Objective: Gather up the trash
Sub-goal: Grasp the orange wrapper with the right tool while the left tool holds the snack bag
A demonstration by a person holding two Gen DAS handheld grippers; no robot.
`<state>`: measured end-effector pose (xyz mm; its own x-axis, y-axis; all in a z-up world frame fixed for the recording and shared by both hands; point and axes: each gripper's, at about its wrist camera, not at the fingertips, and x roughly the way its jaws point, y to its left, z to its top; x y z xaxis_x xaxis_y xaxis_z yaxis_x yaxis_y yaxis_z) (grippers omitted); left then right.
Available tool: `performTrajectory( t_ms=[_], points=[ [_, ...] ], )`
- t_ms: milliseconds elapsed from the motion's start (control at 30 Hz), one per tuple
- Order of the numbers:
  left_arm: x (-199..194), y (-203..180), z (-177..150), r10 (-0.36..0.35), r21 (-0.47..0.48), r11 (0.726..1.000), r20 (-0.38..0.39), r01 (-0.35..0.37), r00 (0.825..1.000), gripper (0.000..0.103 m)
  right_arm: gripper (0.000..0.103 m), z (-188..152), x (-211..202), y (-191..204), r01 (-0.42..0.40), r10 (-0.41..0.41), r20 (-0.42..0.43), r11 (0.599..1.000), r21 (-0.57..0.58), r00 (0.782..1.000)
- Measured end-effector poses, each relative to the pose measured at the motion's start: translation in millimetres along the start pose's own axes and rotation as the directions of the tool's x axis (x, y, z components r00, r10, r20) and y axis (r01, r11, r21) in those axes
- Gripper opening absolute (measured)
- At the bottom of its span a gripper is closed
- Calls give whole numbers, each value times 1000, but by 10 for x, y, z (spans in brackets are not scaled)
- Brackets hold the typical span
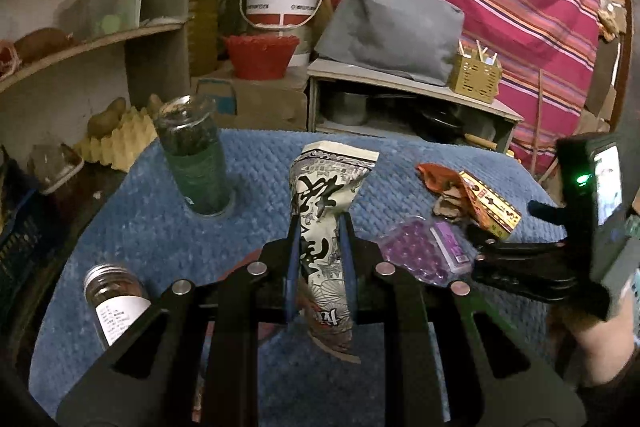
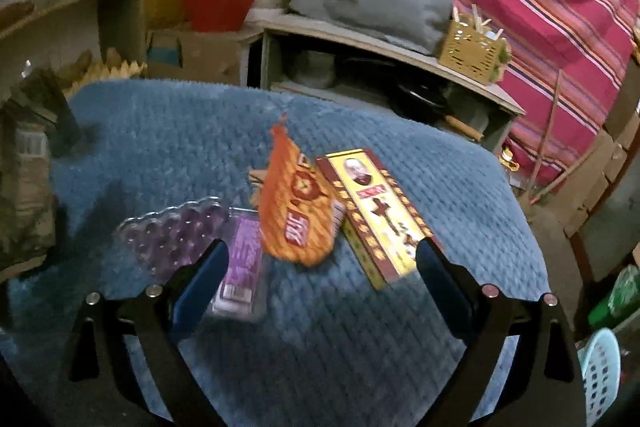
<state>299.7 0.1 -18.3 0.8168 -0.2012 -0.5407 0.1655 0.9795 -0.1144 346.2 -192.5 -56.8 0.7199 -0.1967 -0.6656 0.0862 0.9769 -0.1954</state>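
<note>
Left hand-held gripper (image 1: 320, 223) clamped narrow on a cream printed packet (image 1: 326, 211), pads pinching its middle, top flaring above the fingertips, bottom end hanging clear of the blue quilted worktop (image 1: 132, 227). Right hand-held gripper (image 2: 320, 259) spread wide, nothing between the fingers, hovering over the rest of the trash. Below it, left to right: clear plastic tray with purple bubbles (image 2: 176, 231), partly under the left finger; orange snack wrapper (image 2: 296, 211), overlapping the tray's edge; long red-and-yellow box (image 2: 376, 215), its near corner beside the right finger. All three close together near the middle of the worktop, well in from the far edge. Open blue cloth in front of the fingers and behind the pile. On the left side, a tall green glass jar (image 1: 192, 159) upright, and a small labelled jar (image 1: 114, 299) near the front-left edge. Crowded shelves (image 1: 92, 39) past the left edge, a low cabinet (image 1: 412, 87) just beyond the far edge, a pale blue basket (image 2: 600, 371) low at the right.
</note>
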Motion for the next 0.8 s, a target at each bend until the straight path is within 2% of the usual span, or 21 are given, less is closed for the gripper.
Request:
performTrajectory(
  t_ms=[33,67,133,200,267,300,367,433,467,667,800],
  points=[
    [16,12,2,-5,-6,1000,-3,5,1000,17,86,17,30,13,3,-3,-3,1000,-8,1000],
    [31,8,2,-5,-3,1000,-4,5,1000,17,72,34,62,24,8,-8,-9,1000,-16,1000],
    [60,-32,-10,6,16,1000,-4,-5,1000,17,58,47,110,7,15,-15,-26,1000,-22,1000],
    [88,-65,-17,10,31,999,-7,-10,1000,17,52,38,99,-46,5,-6,-16,1000,-7,1000],
    [102,-93,-21,13,34,999,-8,-13,1000,17,37,18,48,-133,4,-4,12,1000,13,1000],
    [101,-102,-22,10,32,999,-6,-10,1000,17,34,10,33,-168,-3,2,22,1000,27,1000],
    [89,-125,-18,3,31,1000,-1,-3,1000,17,19,21,23,-232,-42,40,33,998,52,999],
    [76,-158,-12,6,43,999,7,-7,1000,17,16,38,34,-238,-73,71,36,996,49,997],
    [72,-165,-11,9,47,999,10,-9,1000,17,11,33,28,-236,-81,79,38,996,41,996],
    [-25,-217,23,-5,22,1000,20,5,1000,17,7,-26,-217,-344,-121,114,104,991,66,988],
    [-180,-359,35,-12,48,999,44,10,999,17,7,-155,-502,-509,-119,107,134,989,83,985]
  ],
)
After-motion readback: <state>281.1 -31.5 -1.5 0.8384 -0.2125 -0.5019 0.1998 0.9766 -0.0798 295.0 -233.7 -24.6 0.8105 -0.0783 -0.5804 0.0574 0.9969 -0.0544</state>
